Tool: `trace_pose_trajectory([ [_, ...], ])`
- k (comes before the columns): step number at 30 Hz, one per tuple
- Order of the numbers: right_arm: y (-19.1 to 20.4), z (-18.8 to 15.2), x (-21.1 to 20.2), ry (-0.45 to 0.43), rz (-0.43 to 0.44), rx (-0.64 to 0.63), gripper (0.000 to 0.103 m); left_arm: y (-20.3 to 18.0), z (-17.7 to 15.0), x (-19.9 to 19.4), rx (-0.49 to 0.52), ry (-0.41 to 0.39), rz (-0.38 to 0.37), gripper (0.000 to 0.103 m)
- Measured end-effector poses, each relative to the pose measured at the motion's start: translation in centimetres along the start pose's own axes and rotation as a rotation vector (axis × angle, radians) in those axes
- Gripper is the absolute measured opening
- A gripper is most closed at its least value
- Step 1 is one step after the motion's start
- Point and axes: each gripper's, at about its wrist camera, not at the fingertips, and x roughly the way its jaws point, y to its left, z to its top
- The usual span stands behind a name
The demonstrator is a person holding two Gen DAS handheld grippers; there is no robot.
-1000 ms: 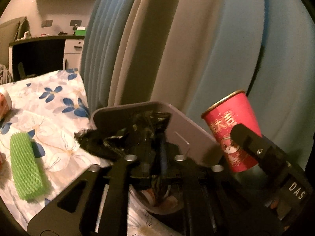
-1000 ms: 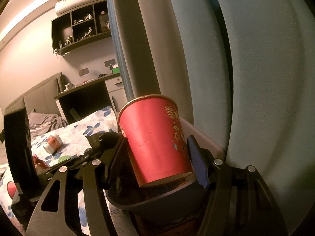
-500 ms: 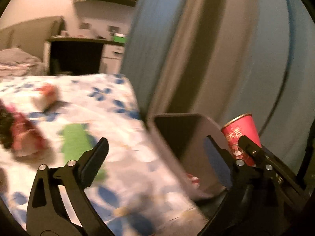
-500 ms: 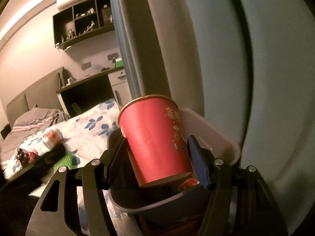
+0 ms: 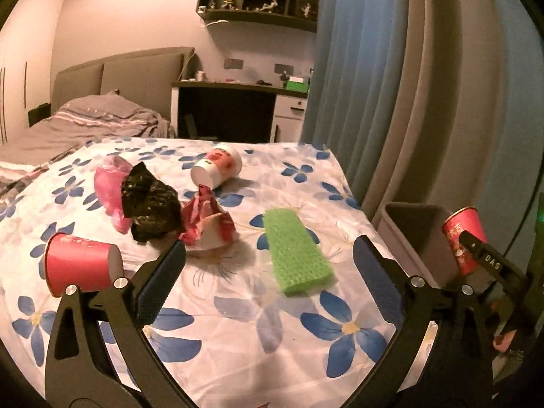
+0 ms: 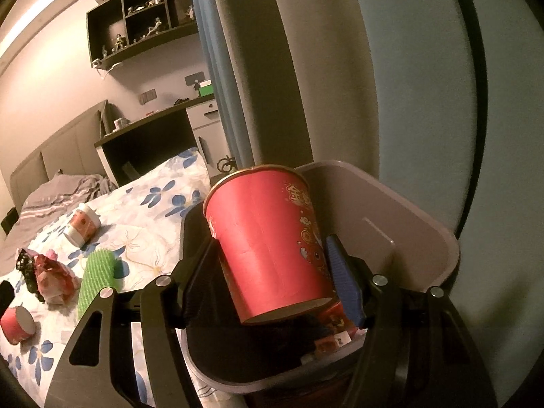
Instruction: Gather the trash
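red paper cup [image 6: 272,244] sits centre frame, clamped in my right gripper [image 6: 272,272] above the grey trash bin [image 6: 408,224]. my left gripper [image 5: 268,272] gapes empty over the floral bedsheet [image 5: 238,323], green foam net [image 5: 295,251] between its fingers, black bag [image 5: 149,204] upper left.

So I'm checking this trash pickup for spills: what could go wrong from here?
The right gripper holds the red cup tilted over the bin; released carelessly, it might catch the rim. The open left gripper faces a tangled pile, black bag against pink wrapper, so a grab may drag both.
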Motion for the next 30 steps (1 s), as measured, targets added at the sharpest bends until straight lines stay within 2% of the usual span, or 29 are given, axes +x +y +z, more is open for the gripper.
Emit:
trace_pose_trajectory([
  [7, 0.2, 0.1, 0.1, -0.003, -0.006, -0.009, 0.067, 0.1, 0.2, -0.9, 0.006, -0.032, 0.007, 0.097],
  [9, 0.1, 0.3, 0.0, -0.009, -0.01, -0.007, 0.072, 0.1, 0.2, -1.1, 0.006, -0.035, 0.006, 0.097],
  [15, 0.3, 0.7, -1.5, -0.05, -0.015, -0.012, 0.072, 0.2, 0.3, -1.2, 0.002, -0.035, 0.014, 0.097],
  [21, 2.1, 0.5, -4.8, -0.115, 0.021, -0.04, 0.072, 0.3, 0.4, -1.4, -0.002, -0.041, 0.012, 0.097],
  [30, 5.6, -0.6, -7.7, -0.123, 0.087, -0.082, 0.072, 1.5, 0.2, -2.5, -0.005, -0.054, 0.028, 0.097],
])
